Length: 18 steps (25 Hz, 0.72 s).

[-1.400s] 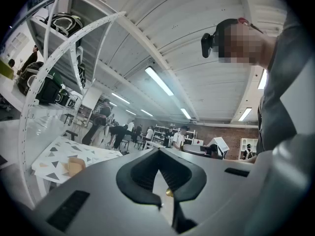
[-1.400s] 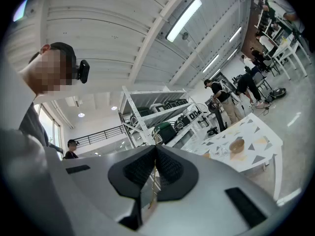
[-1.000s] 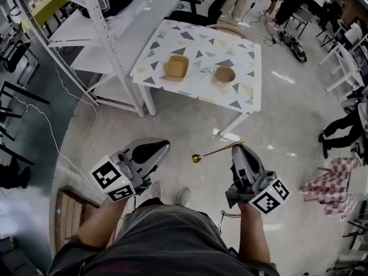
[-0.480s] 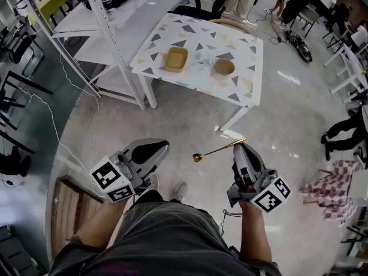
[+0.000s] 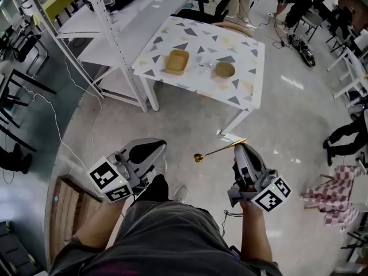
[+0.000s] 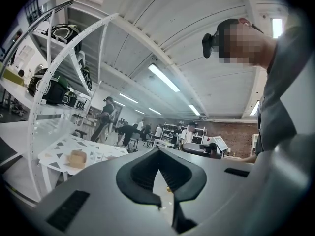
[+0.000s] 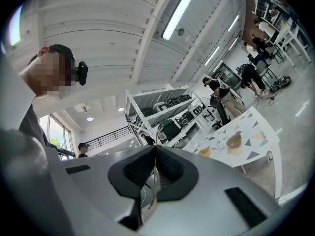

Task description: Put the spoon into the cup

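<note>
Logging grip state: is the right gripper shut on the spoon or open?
Shut: the right gripper clamps the spoon by its handle, jaws together; the bowl sticks out sideways.

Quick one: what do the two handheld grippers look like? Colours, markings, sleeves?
The left gripper and right gripper are both smooth, grey and tapered, with black ribbed pads lining the jaws. Each has a white cube with black square markers at its rear. Forearms show no sleeves.

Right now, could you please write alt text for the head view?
The right gripper holds a gold spoon above the floor; the left gripper is shut and empty. Ahead stands a white, triangle-patterned table with a tan dish and a bowl.
</note>
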Each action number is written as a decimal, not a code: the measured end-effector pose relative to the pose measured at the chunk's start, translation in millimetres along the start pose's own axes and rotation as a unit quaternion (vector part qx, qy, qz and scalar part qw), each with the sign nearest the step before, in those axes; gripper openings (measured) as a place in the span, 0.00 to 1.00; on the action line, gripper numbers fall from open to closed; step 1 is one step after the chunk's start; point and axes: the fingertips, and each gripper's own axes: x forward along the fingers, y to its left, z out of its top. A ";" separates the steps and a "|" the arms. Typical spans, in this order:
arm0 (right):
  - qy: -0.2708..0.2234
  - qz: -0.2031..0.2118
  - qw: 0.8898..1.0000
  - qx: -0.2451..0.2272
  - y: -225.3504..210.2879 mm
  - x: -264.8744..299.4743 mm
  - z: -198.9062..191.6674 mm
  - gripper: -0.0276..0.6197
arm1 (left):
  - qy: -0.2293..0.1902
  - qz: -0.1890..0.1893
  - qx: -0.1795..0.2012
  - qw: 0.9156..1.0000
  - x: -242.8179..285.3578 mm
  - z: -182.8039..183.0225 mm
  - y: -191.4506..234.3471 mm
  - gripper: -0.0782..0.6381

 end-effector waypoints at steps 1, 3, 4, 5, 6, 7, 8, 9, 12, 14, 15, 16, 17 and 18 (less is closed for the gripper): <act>0.001 0.001 1.000 -0.001 -1.6 1.2 0.8 0.08 | -0.001 0.001 0.001 1.000 1.4 0.7 1.7 0.13; 0.002 0.002 1.000 -0.004 -5.2 3.8 2.3 0.08 | -0.003 0.003 0.002 1.000 4.7 2.1 5.2 0.13; 0.002 0.002 1.000 -0.005 -7.1 5.1 3.0 0.08 | -0.004 0.003 0.003 1.000 6.5 2.6 7.1 0.13; 0.002 0.003 1.000 -0.005 -9.2 6.7 3.8 0.08 | -0.005 0.003 0.003 1.000 8.4 3.0 9.2 0.13; 0.003 0.003 1.000 -0.005 -11.4 8.7 4.6 0.08 | -0.005 0.003 0.004 1.000 10.4 3.4 11.7 0.13; 0.003 0.002 1.000 -0.005 -13.9 11.0 5.3 0.08 | -0.006 0.003 0.003 1.000 12.5 3.6 14.4 0.13; 0.003 0.002 1.000 -0.006 -16.4 13.5 5.8 0.08 | -0.007 0.003 0.003 1.000 14.8 3.5 17.5 0.13; 0.004 0.001 1.000 -0.006 -19.0 16.2 6.0 0.08 | -0.008 0.002 0.001 1.000 17.1 3.2 20.8 0.13; 0.005 -0.002 1.000 -0.008 -26.9 24.5 6.5 0.08 | -0.009 0.000 -0.003 1.000 24.3 1.4 32.3 0.13; 0.005 -0.007 1.000 -0.008 -34.5 31.3 8.0 0.08 | -0.009 -0.003 -0.006 1.000 30.9 0.9 41.7 0.13; 0.004 -0.009 1.000 -0.007 -38.9 35.6 8.7 0.08 | -0.008 -0.004 -0.007 1.000 34.5 0.9 47.1 0.13; 0.004 -0.011 1.000 -0.007 -43.4 40.6 9.2 0.08 | -0.008 -0.006 -0.008 1.000 38.1 0.9 53.1 0.13; 0.004 -0.013 1.000 -0.006 -47.6 46.2 9.4 0.08 | -0.007 -0.007 -0.010 1.000 41.5 0.9 59.8 0.13; 0.004 -0.015 1.000 -0.006 -51.7 52.4 9.6 0.08 | -0.006 -0.009 -0.011 1.000 44.8 1.0 67.3 0.13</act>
